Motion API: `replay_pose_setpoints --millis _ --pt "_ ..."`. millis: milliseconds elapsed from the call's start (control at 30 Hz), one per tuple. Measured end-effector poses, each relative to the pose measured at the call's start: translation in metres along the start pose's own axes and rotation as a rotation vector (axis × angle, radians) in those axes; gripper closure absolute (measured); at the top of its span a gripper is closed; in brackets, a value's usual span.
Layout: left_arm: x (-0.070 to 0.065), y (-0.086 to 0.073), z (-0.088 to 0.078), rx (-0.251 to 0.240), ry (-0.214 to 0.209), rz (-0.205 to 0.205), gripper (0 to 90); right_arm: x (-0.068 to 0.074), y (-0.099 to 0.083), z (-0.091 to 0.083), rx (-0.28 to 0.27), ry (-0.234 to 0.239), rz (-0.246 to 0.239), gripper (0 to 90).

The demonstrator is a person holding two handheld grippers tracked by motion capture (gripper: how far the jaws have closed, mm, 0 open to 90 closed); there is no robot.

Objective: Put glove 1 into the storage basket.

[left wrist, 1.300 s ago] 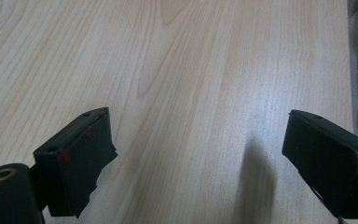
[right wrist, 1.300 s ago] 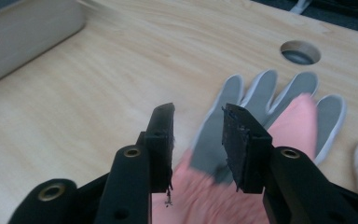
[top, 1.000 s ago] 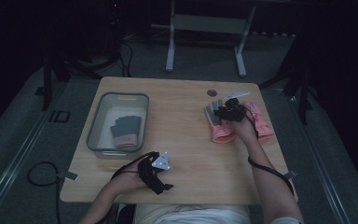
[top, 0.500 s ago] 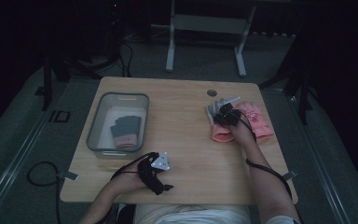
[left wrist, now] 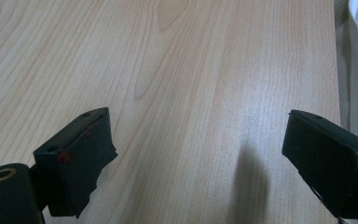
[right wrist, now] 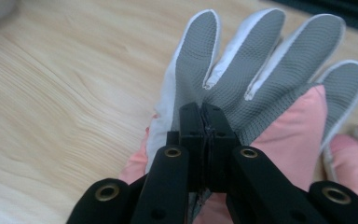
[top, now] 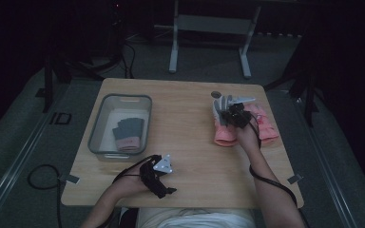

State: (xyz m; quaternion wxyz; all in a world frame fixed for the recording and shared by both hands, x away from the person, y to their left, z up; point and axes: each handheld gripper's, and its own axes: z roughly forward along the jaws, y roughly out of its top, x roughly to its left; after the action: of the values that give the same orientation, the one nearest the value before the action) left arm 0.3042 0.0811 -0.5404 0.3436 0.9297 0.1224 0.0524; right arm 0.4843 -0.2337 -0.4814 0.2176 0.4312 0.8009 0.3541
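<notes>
Wooden table [top: 185, 137] fills the middle of the high view, pale and grained, and its bare surface spreads under the left gripper view. At about nine o'clock on it sits a clear plastic bin [top: 96, 128], holding a folded grey glove with a pink cuff [top: 128, 135]. Towards two o'clock lie two more gloves side by side: a grey-and-pink glove [top: 222, 128] with its fingers pointing away from the person, and a pink glove [top: 265, 127] just beside it on the right. A small dark round disc [top: 216, 94] sits just beyond the glove fingers, near twelve o'clock.

Over the grey-and-pink glove [right wrist: 261, 79] the right gripper [top: 233, 114] rests; in the right gripper view its jaws [right wrist: 204, 140] are pressed together at the glove's palm, where grey textured fabric meets pink, though whether any fabric is caught between them cannot be told. The left gripper [top: 158, 172] lies at six o'clock near the table's near edge, held in the person's left hand; in the left gripper view its jaws [left wrist: 200, 163] stand wide apart over bare wood, gripping nothing.
</notes>
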Motion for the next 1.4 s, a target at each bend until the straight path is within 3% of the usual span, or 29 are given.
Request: replay_pose_setpoints --millis 267,400,467,667,733,867,967,1067,1133,1267,1400 --pt "0.000 0.000 0.000 0.004 0.000 0.003 8.3 0.041 0.017 -0.047 -0.041 -0.034 -0.067 88.2" --pt "0.000 -0.001 0.000 0.002 0.009 0.007 8.2 0.055 0.013 -0.059 -0.054 -0.048 -0.064 88.2" --pt "0.001 -0.001 0.000 -0.001 0.011 0.009 8.2 0.069 0.004 -0.064 -0.046 -0.041 -0.055 88.3" --pt "0.000 -0.001 0.001 -0.002 0.013 0.014 8.2 0.093 -0.022 -0.052 0.022 -0.002 -0.042 88.2" --pt "0.000 -0.001 0.001 0.000 0.010 0.014 8.2 0.099 -0.026 -0.047 0.037 -0.005 -0.058 88.2" --pt "0.000 -0.002 0.002 0.004 -0.004 0.014 8.2 0.112 -0.030 -0.032 0.053 0.025 -0.043 88.0" --pt "0.000 -0.002 0.001 0.004 -0.003 0.017 8.3 0.119 -0.033 -0.019 0.079 0.015 -0.052 88.0" --pt "-0.001 -0.002 0.001 -0.004 -0.002 0.012 8.3 0.122 -0.036 -0.009 0.103 0.013 -0.034 87.9" --pt "-0.001 -0.002 0.001 0.003 -0.002 0.022 8.3 0.124 -0.038 -0.001 0.119 -0.020 -0.046 87.9" --pt "-0.001 -0.002 0.002 0.005 -0.002 0.022 8.2 0.120 -0.042 0.013 0.122 0.009 -0.049 87.5" --pt "-0.001 -0.002 0.002 0.005 -0.001 0.023 8.2 0.118 -0.042 0.017 0.110 0.038 -0.070 87.3"
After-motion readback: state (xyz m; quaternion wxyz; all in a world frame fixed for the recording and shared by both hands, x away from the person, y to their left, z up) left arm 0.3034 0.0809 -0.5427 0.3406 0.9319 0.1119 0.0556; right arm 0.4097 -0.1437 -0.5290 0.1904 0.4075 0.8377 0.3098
